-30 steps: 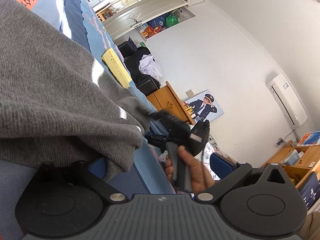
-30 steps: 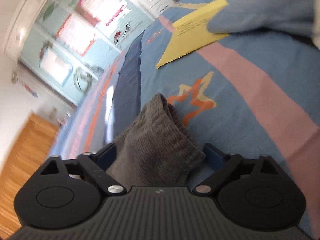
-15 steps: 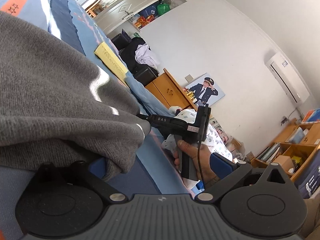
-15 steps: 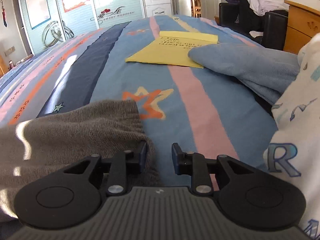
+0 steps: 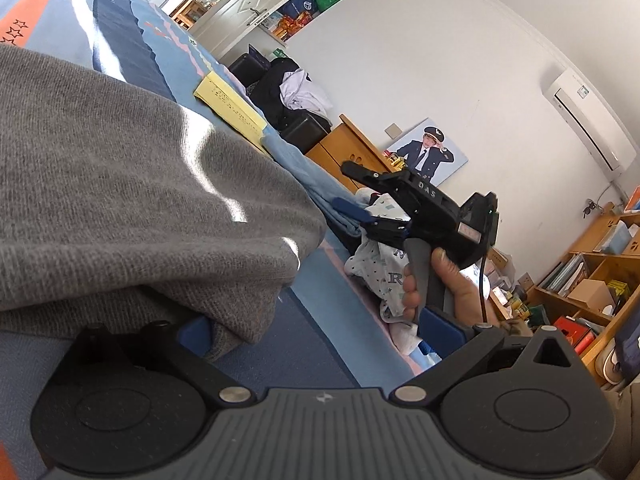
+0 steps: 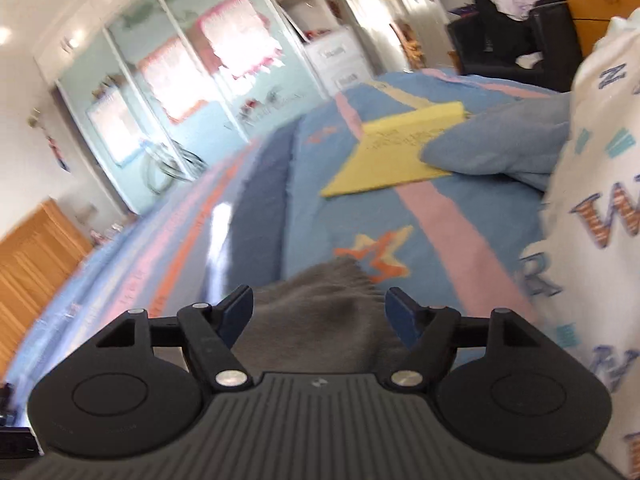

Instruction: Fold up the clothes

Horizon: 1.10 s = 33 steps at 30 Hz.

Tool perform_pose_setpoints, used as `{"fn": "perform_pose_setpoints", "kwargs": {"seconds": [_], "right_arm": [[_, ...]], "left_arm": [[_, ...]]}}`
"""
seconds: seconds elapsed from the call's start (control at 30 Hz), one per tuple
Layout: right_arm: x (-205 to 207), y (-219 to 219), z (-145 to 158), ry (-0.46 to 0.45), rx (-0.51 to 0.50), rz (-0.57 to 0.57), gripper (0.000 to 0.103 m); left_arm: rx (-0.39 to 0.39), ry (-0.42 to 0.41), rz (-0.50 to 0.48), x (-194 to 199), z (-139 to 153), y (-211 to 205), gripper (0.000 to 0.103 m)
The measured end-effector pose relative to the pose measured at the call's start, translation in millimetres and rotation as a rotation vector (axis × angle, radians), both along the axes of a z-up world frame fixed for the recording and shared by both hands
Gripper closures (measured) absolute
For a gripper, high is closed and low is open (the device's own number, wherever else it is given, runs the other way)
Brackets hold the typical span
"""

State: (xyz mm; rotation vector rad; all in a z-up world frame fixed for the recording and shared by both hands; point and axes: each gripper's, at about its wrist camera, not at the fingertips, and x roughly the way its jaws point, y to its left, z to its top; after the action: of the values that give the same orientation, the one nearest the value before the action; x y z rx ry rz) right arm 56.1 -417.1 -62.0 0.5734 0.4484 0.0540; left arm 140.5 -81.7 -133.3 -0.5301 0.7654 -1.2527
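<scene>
A grey knit sweater (image 5: 132, 200) lies bunched on the striped blue bedcover (image 5: 328, 352) and fills the left of the left wrist view. My left gripper (image 5: 318, 332) is open wide, and the sweater's folded edge rests against its left pad (image 5: 196, 330). To the right, a hand holds my right gripper (image 5: 350, 188) above the bed's edge, apart from the sweater, jaws parted. In the right wrist view, the right gripper (image 6: 320, 310) is open and holds nothing. A grey sweater end (image 6: 320, 300) lies on the bed just below and between its fingers.
A yellow paper pad (image 6: 400, 152) lies farther up the bed, with a folded light-blue cloth (image 6: 500, 148) partly over it. A white garment printed with letters (image 6: 600, 220) is heaped at the right. Beyond the bed are a black chair with clothes (image 5: 288, 100) and a wooden cabinet (image 5: 352, 148).
My right gripper, nearly shut beside the sweater half a second ago, has opened and drawn away from it to the right. The left gripper has stayed open at the sweater's edge.
</scene>
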Motion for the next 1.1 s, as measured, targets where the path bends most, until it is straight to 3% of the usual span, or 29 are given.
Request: {"fn": "perform_pose_setpoints", "kwargs": {"seconds": [0.07, 0.1, 0.17, 0.3, 0.37, 0.4, 0.47, 0.6, 0.67, 0.87, 0.9, 0.97, 1.0, 1.03, 1.1], "right_arm": [[23, 22, -36, 0.211, 0.038, 0.153, 0.029], [18, 37, -38, 0.184, -0.056, 0.171, 0.029], [18, 53, -26, 0.234, -0.167, 0.206, 0.029], [9, 56, -1, 0.148, -0.103, 0.173, 0.029], [9, 68, 0, 0.088, -0.07, 0.239, 0.023], [14, 75, -6, 0.089, -0.055, 0.293, 0.013], [30, 88, -35, 0.192, -0.148, 0.33, 0.012], [35, 115, -24, 0.279, -0.297, 0.286, 0.013], [33, 127, -19, 0.296, -0.331, 0.266, 0.013], [14, 159, 5, 0.037, -0.206, 0.358, 0.012], [18, 164, -2, 0.047, -0.216, 0.369, 0.011], [36, 174, -37, 0.239, -0.284, 0.373, 0.009], [32, 184, -44, 0.187, -0.388, 0.402, 0.005], [30, 195, -45, 0.192, -0.477, 0.419, 0.005], [36, 197, -37, 0.235, -0.467, 0.405, 0.005]], "left_arm": [[0.011, -0.007, -0.001, -1, 1, -1, 0.001], [0.017, -0.01, -0.002, -1, 1, -1, 0.001], [0.029, -0.018, -0.001, -2, 2, -1, 0.001], [0.056, -0.026, 0.012, -10, 5, -1, 0.001], [0.056, -0.014, 0.008, -16, 6, 1, 0.001], [0.064, -0.016, 0.023, -21, 7, 3, 0.001], [0.071, 0.0, 0.057, -32, 7, 12, 0.001], [-0.021, 0.048, 0.024, -55, 10, 39, 0.001], [-0.006, 0.032, 0.058, -64, 17, 51, 0.001], [-0.03, -0.038, 0.191, -72, 44, 98, 0.001], [-0.035, -0.04, 0.232, -71, 49, 106, 0.001], [-0.061, -0.025, 0.325, -67, 55, 126, 0.001], [-0.08, -0.01, 0.372, -64, 56, 136, 0.001], [-0.1, 0.006, 0.419, -61, 57, 146, 0.001], [-0.092, 0.031, 0.49, -56, 58, 160, 0.001]]}}
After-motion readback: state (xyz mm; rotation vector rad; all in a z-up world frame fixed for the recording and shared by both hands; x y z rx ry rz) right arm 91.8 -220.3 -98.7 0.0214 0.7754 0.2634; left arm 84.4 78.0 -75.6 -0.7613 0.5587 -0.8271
